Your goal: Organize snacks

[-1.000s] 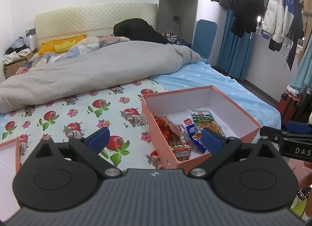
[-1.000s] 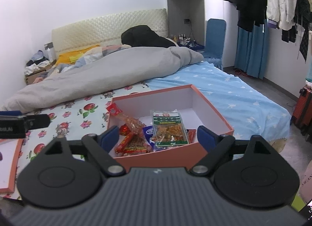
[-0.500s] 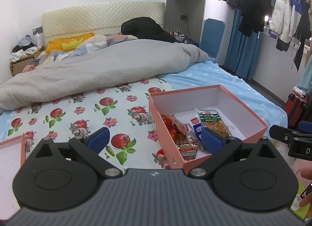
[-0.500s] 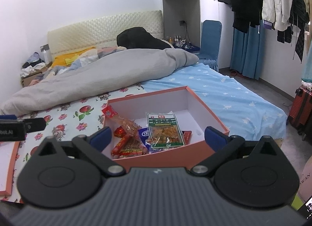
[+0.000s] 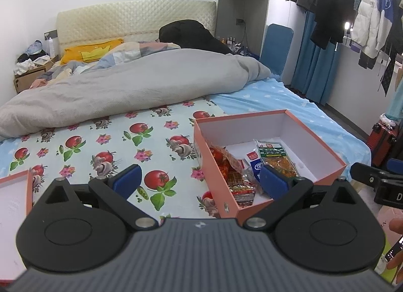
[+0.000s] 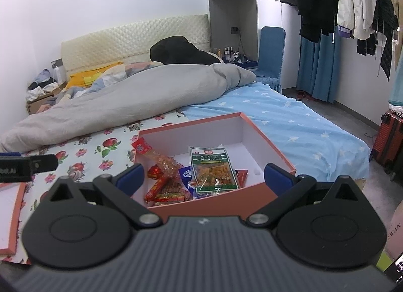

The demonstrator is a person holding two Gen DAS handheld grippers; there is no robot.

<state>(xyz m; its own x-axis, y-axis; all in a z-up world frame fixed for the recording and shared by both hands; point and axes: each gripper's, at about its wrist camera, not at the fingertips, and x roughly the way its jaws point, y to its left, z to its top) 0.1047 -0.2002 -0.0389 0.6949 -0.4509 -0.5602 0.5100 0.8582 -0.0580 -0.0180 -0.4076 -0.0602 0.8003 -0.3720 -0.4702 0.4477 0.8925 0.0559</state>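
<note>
An orange box (image 5: 325, 175) (image 6: 274, 151) with a white inside sits open near the bed's foot edge. It holds several snack packets: a green-topped packet (image 5: 275, 157) (image 6: 214, 169), red packets (image 5: 226, 163) (image 6: 165, 188) and a blue one (image 6: 186, 173). My left gripper (image 5: 199, 180) is open and empty, held back from the box, over the fruit-print sheet. My right gripper (image 6: 204, 176) is open and empty, just in front of the box's near wall. Each gripper shows at the edge of the other's view (image 5: 377, 181) (image 6: 25, 167).
The box lid (image 5: 15, 191) (image 6: 10, 206) lies on the bed at the left. A grey duvet (image 5: 131, 90) covers the far half of the bed. A red suitcase (image 6: 389, 140) and hanging clothes (image 6: 352, 2) stand at the right.
Both grippers have drawn back and shifted slightly; the box sits a little farther right in the left view. The right gripper's jaws have spread a little wider. The snacks have not moved.
</note>
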